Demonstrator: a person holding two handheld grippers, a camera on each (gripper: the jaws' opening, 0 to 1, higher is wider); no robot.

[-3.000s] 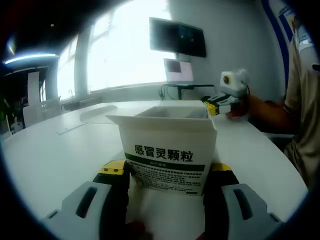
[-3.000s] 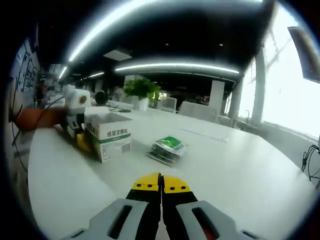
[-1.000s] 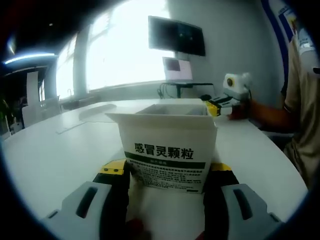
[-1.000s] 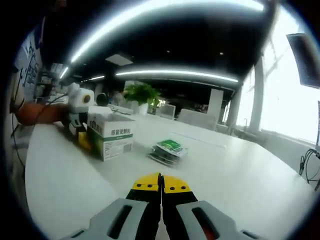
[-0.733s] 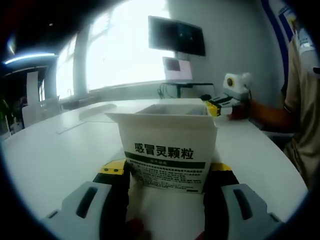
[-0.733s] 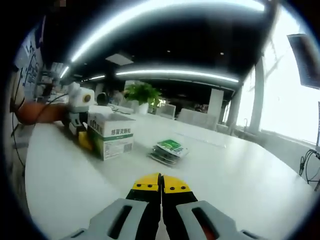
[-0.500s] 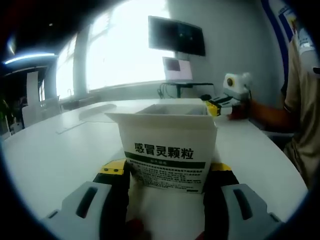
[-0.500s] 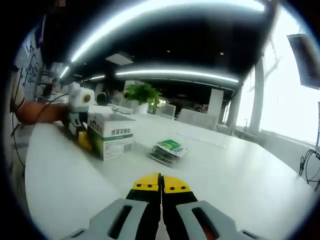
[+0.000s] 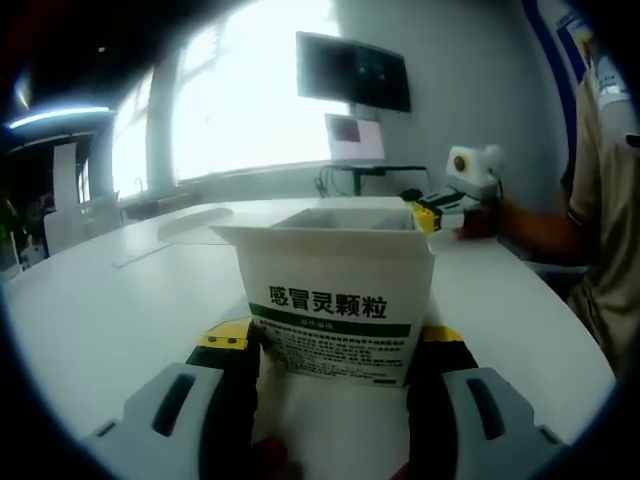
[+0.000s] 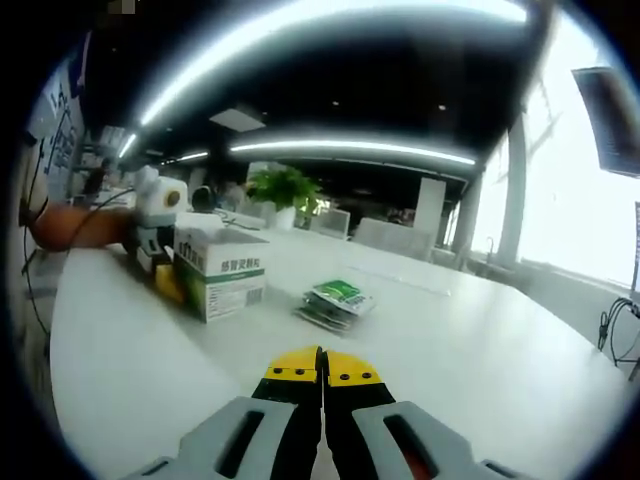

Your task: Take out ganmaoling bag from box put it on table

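An open white ganmaoling box (image 9: 333,298) with a green stripe and black characters stands on the white table (image 9: 90,310); my left gripper (image 9: 335,345) is shut on its two sides. From the right gripper view the same box (image 10: 220,272) stands at the left, with the left gripper (image 10: 165,262) behind it. A small pile of green and white ganmaoling bags (image 10: 337,300) lies on the table to the right of the box. My right gripper (image 10: 322,368) is shut, empty, low over the table, well short of the bags. That right gripper (image 9: 440,209) also shows far right in the left gripper view.
A person's arm and beige shirt (image 9: 600,210) sit at the right of the left gripper view. A laptop (image 9: 357,142) and a wall screen (image 9: 353,72) stand beyond the table. A potted plant (image 10: 285,188) and chairs are far off.
Over three seconds the right gripper shifted slightly; the box, the bags and the left gripper stay as they were.
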